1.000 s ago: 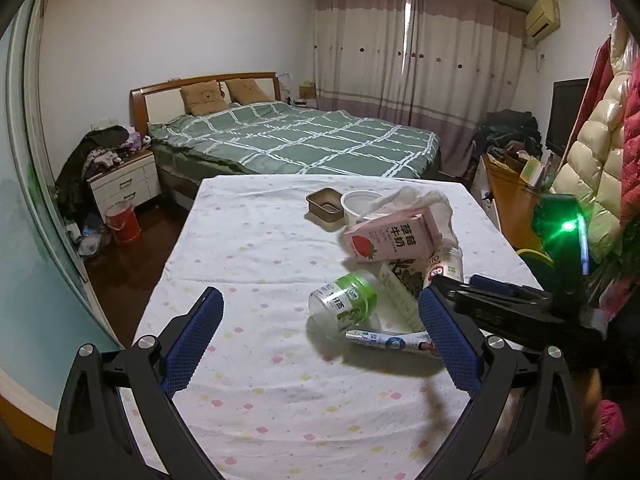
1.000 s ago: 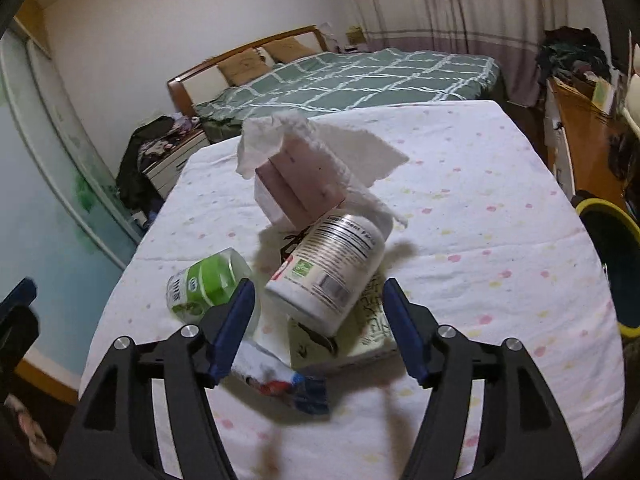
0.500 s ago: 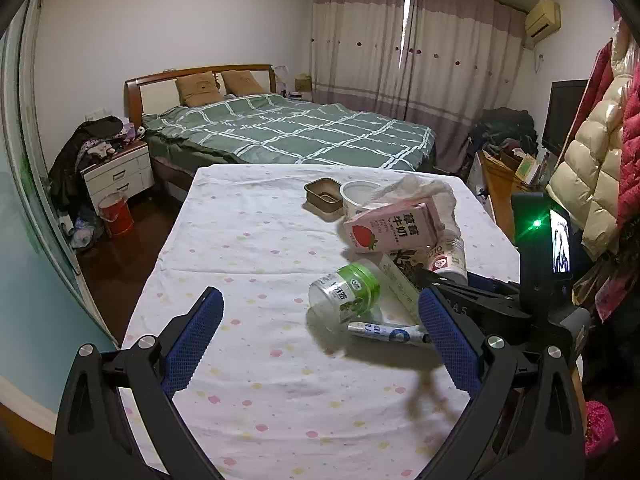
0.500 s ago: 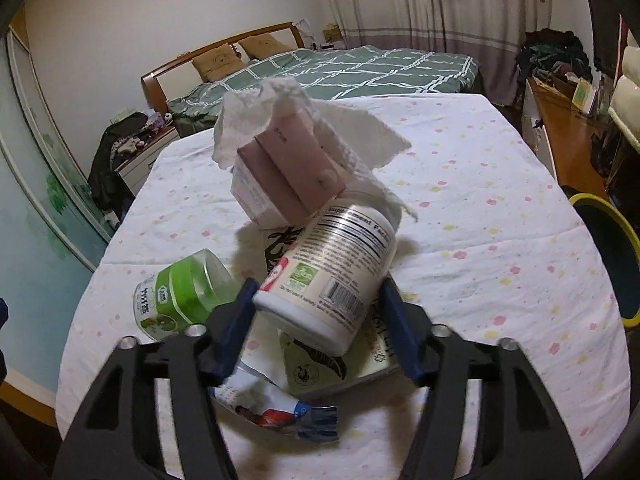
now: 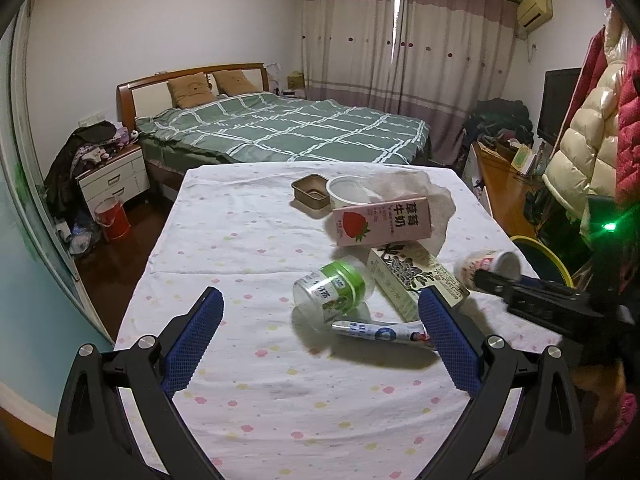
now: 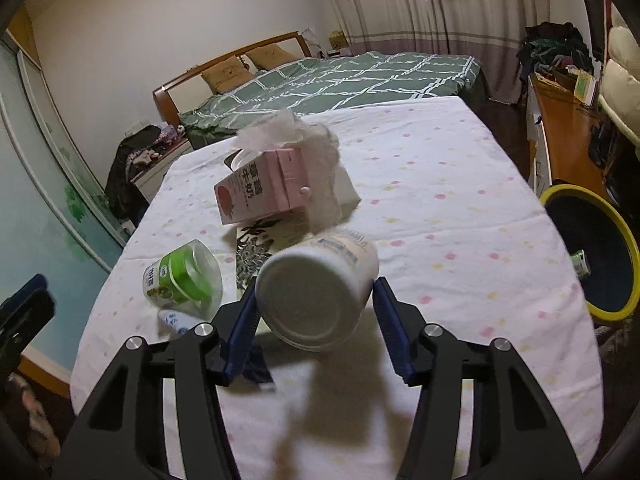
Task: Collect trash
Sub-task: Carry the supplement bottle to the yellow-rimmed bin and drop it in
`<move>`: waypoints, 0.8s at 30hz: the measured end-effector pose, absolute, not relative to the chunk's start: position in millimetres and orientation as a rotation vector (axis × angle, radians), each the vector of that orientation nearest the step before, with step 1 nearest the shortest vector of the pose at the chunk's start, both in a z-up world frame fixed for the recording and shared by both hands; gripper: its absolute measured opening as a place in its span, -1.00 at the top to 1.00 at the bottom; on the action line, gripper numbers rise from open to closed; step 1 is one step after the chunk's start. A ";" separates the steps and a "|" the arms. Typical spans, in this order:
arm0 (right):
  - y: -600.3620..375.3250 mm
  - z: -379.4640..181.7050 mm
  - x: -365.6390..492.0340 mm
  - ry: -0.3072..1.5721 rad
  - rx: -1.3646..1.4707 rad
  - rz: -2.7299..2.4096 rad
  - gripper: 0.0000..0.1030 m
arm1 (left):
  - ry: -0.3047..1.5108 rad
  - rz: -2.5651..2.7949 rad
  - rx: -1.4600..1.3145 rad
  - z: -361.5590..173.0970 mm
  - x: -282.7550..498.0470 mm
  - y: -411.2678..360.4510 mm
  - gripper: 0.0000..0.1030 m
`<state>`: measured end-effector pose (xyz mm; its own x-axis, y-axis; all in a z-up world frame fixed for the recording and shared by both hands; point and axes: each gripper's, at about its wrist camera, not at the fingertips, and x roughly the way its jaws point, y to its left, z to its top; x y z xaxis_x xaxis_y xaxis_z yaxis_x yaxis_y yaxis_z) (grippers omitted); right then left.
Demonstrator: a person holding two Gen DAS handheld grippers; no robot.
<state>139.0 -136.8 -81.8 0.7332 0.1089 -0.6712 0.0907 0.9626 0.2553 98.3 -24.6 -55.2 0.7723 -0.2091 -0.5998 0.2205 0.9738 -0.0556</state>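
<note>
Left gripper [image 5: 320, 336] hung spread wide and empty, lower middle of its frame. Right gripper [image 6: 314, 314] pinched the white bottle [image 6: 316, 292], lifted off the table [image 6: 440, 200]. Next, I'd guess: carry it to the yellow-rimmed bin [image 6: 624, 240] at far right.

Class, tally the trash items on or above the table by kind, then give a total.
Bottles: 2 (white bottle, green-label bottle)
Cartons and boxes: 2 (pink carton, patterned box)
Tubes: 1 (tube)
Bowls and tins: 2 (bowl, tin)
Tissues: 1 (tissue)
Total: 8
</note>
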 end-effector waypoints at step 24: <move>-230.3 -58.4 112.1 0.685 0.369 -0.021 0.05 | 0.686 -0.292 0.072 -68.1 114.0 -72.4 -0.87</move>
<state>112.1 -230.3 -58.4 0.7770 0.1015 -0.6213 0.1390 0.9349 0.3265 114.0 -72.5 -68.1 0.7352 -0.2416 -0.6333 0.2886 0.9570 -0.0301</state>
